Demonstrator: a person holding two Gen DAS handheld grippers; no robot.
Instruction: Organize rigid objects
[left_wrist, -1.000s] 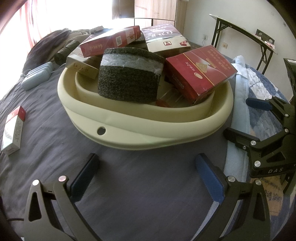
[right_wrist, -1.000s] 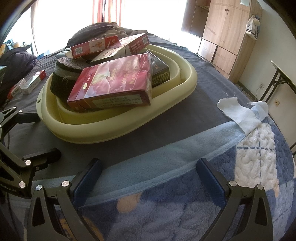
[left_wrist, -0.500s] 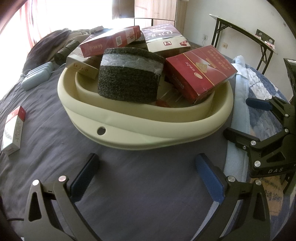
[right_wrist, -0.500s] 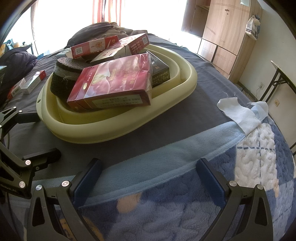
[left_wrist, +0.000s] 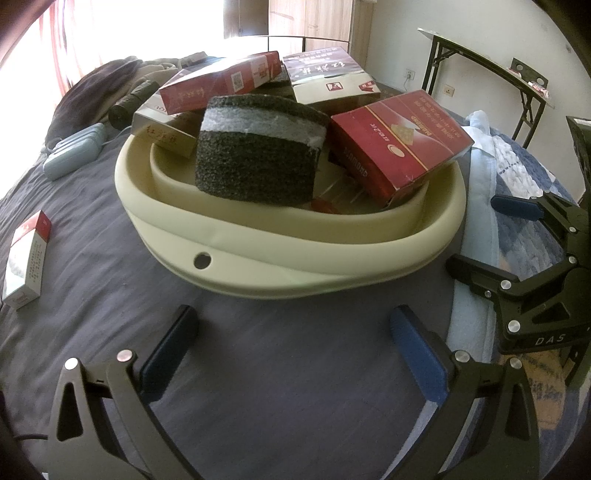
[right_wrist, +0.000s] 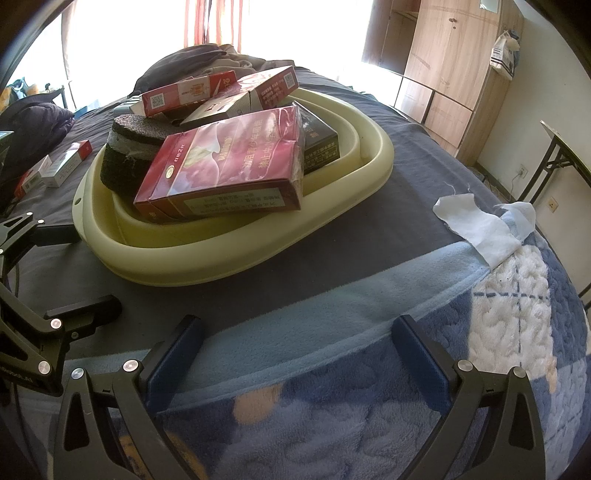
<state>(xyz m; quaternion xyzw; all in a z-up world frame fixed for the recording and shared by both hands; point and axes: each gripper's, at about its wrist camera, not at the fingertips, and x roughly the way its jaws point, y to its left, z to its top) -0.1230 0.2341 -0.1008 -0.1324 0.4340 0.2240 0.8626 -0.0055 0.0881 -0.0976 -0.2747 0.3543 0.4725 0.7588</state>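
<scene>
Change across the last second: none visible. Both tongs remain released and empty, resting low over the bed (left_wrist: 258, 369): left tongs (left_wrist: 291, 332) at lower centre of the left view, right tongs (right_wrist: 295, 343) at lower centre of the right view. Judgement: a pause between placements. The cream basin (left_wrist: 295, 258) at frame centre holds stacked cartons and a dark foam block (left_wrist: 258, 155). One small pack (left_wrist: 27, 254) lies outside it at the left edge, long axis running toward the lower left, red end uppermost.
</scene>
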